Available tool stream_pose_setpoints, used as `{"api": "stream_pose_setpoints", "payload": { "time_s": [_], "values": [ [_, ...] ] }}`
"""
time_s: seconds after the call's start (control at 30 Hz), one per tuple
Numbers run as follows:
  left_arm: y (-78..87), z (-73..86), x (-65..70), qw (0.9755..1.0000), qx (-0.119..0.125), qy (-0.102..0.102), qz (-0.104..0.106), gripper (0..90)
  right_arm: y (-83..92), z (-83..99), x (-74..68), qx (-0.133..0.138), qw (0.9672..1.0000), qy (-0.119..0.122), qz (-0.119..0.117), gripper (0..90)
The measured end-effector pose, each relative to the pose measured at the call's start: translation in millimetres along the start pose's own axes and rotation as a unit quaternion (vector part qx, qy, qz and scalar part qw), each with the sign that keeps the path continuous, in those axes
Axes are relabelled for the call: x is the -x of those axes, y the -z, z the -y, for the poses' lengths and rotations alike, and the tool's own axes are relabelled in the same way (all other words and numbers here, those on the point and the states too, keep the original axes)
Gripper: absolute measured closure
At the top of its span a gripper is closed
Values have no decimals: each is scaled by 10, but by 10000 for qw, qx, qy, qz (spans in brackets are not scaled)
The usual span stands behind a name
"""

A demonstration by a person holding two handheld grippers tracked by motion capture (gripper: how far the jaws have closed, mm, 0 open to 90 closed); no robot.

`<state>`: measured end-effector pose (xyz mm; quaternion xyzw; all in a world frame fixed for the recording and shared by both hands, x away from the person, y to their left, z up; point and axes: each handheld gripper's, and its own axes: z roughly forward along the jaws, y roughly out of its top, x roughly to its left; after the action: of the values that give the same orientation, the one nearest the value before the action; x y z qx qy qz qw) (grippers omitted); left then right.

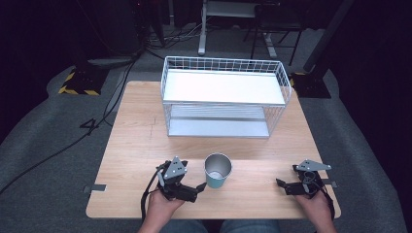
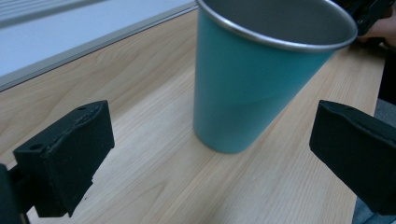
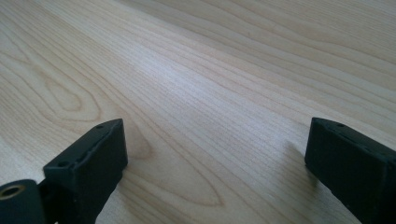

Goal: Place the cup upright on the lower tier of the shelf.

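The table (image 1: 141,141) carries an empty wire rack (image 1: 226,97). In front of the rack a teal cup (image 1: 217,171) stands upright, ungrasped. The left gripper (image 1: 197,186) beside the cup and the right gripper (image 1: 284,187) farther from it both have fingers spread open, holding nothing.

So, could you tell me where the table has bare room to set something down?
The table is bare left of the wire rack, and in the strip between the rack and the teal cup. Also free: between the cup and the right claw. It is crowded where the left claw nears the cup.
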<state>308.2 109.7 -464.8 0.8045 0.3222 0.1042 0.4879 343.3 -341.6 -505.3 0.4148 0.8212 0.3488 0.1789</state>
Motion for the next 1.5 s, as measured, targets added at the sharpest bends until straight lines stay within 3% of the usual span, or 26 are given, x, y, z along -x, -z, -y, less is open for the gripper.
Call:
{"api": "stream_pose_setpoints", "payload": {
  "time_s": [0.13,0.4,0.67,1.0,1.27,1.5],
  "values": [
    [-102,-10,41,10000,42,41,46,3,0,0,0,0,10000,1,3,63],
    [-290,-44,120,9997,32,-196,115,3,-1,0,1,3,10000,-12,-1,64],
    [-417,-39,129,9997,179,-103,97,1,-1,0,5,6,10000,-54,52,64],
    [-535,-12,150,9992,310,-194,162,10,-1,0,3,15,9999,-68,76,68],
    [-670,24,185,9991,312,-201,195,88,-1,1,1,21,9999,-79,73,69],
    [-677,28,194,9991,327,-250,120,179,2,3,-4,16,9999,-100,93,69]
  ]
}}
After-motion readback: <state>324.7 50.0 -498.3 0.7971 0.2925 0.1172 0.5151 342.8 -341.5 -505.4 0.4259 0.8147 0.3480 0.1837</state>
